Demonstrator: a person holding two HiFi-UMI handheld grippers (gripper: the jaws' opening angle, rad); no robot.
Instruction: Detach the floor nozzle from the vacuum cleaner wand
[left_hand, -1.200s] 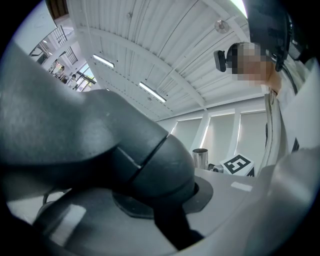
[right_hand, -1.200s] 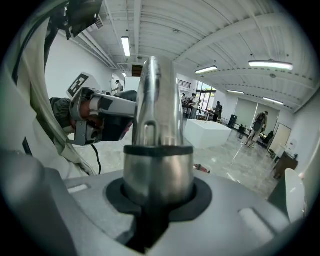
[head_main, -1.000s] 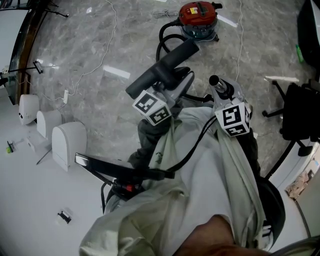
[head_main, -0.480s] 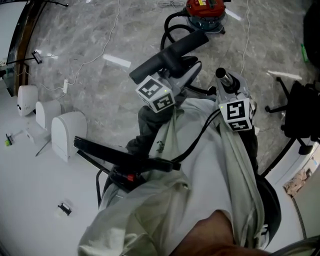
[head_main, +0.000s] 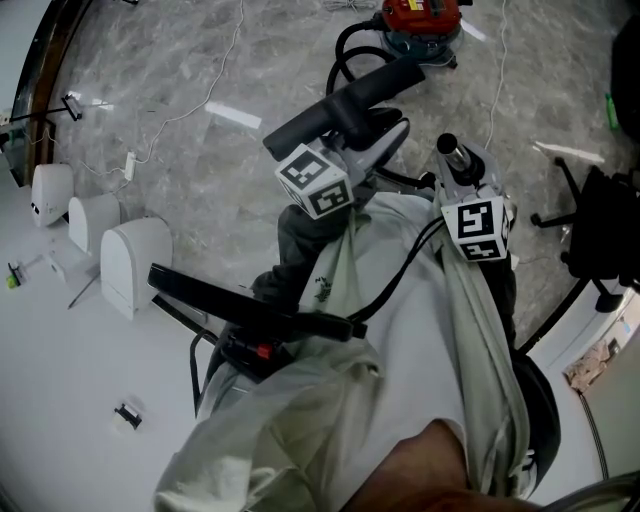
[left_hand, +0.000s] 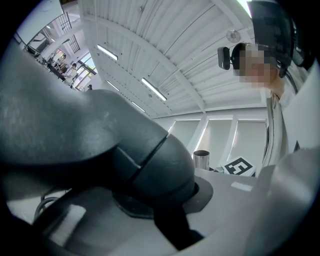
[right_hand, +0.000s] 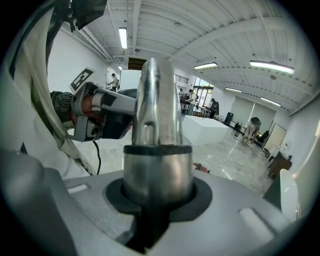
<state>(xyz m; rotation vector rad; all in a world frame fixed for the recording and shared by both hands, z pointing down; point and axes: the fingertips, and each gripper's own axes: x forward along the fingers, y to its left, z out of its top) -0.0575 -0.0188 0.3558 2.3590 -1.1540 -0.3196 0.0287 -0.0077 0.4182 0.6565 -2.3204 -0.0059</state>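
Head view: the floor nozzle (head_main: 330, 115) lies crosswise, apart from the wand (head_main: 447, 152) just beside it. Left gripper view: the left gripper (left_hand: 175, 230) has its fingers clamped on the nozzle's neck. Right gripper view: the right gripper (right_hand: 147, 225) has its fingers clamped on the wand.

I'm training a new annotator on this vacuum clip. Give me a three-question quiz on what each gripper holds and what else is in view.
1. Multiple choice: the right gripper is shut on
A) a metal wand
B) a power cable
C) nothing
2. True or false: the left gripper is shut on a dark grey handle.
3. Fill in: the body of the vacuum canister is ___ in colour.
Key: 1 A; 2 true; 3 red.
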